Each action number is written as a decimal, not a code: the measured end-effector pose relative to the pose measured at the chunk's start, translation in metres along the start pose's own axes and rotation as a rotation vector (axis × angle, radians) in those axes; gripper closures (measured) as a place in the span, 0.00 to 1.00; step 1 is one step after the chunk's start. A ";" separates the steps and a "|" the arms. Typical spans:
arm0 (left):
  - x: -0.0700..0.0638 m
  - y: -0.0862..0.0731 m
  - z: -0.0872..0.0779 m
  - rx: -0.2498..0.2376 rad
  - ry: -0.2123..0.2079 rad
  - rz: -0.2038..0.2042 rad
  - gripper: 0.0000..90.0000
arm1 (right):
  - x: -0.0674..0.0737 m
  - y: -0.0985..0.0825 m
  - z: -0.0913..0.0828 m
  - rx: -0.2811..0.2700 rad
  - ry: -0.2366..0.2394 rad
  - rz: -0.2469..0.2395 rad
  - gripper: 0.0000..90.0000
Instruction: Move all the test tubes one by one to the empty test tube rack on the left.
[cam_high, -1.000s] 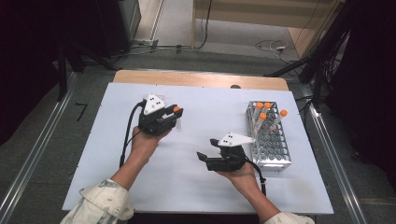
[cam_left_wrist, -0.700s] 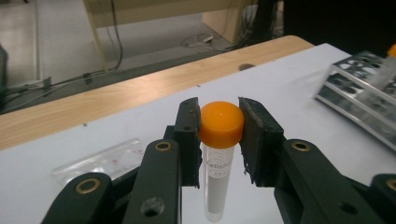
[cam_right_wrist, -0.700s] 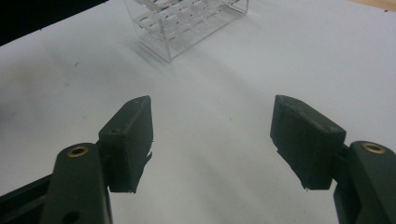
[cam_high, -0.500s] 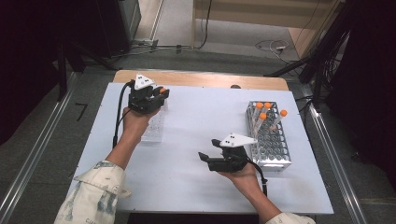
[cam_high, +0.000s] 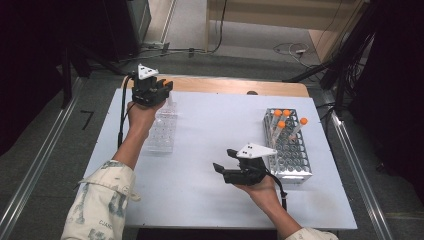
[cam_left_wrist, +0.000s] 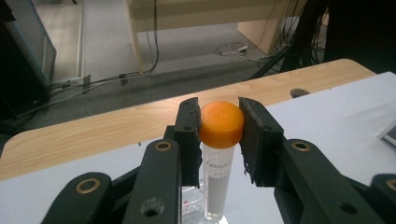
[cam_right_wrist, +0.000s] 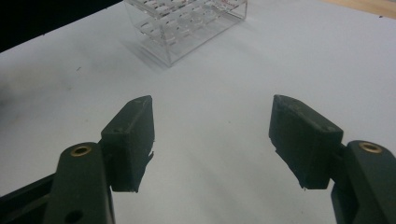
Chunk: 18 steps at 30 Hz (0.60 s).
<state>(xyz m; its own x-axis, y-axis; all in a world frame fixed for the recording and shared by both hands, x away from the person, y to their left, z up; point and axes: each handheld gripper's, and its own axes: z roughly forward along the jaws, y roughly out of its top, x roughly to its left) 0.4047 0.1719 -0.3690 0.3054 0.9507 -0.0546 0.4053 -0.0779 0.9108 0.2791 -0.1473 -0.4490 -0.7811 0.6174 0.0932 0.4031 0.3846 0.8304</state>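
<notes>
Orange and smooth, the domed screw cap (cam_left_wrist: 221, 124) of a clear plastic tube (cam_left_wrist: 217, 186), faintly lettered, sits clamped in the left gripper (cam_left_wrist: 219, 135) above the clear acrylic rack (cam_high: 162, 131). The right gripper (cam_right_wrist: 212, 140), held level by the metal tube rack (cam_high: 289, 145), gapes wide and empty.

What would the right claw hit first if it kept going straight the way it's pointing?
Probably the clear rack. The right claw stands open with bare white table ahead of it, and the rack sits farther along, slightly off that line, so depth is uncertain.
</notes>
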 end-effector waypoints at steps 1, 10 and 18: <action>0.001 0.000 0.001 -0.007 0.005 -0.005 0.79 | 0.000 0.000 0.000 0.000 0.000 0.000 0.33; 0.007 0.001 0.015 0.009 0.043 -0.024 0.79 | 0.000 0.000 -0.001 -0.004 0.003 -0.005 0.33; 0.003 -0.009 0.026 0.062 0.045 0.014 0.79 | -0.001 0.000 -0.002 -0.008 0.000 0.000 0.33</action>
<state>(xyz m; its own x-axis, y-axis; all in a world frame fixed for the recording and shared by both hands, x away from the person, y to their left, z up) 0.4243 0.1681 -0.3884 0.2728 0.9618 -0.0227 0.4543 -0.1080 0.8843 0.2788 -0.1495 -0.4477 -0.7810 0.6176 0.0930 0.3992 0.3790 0.8348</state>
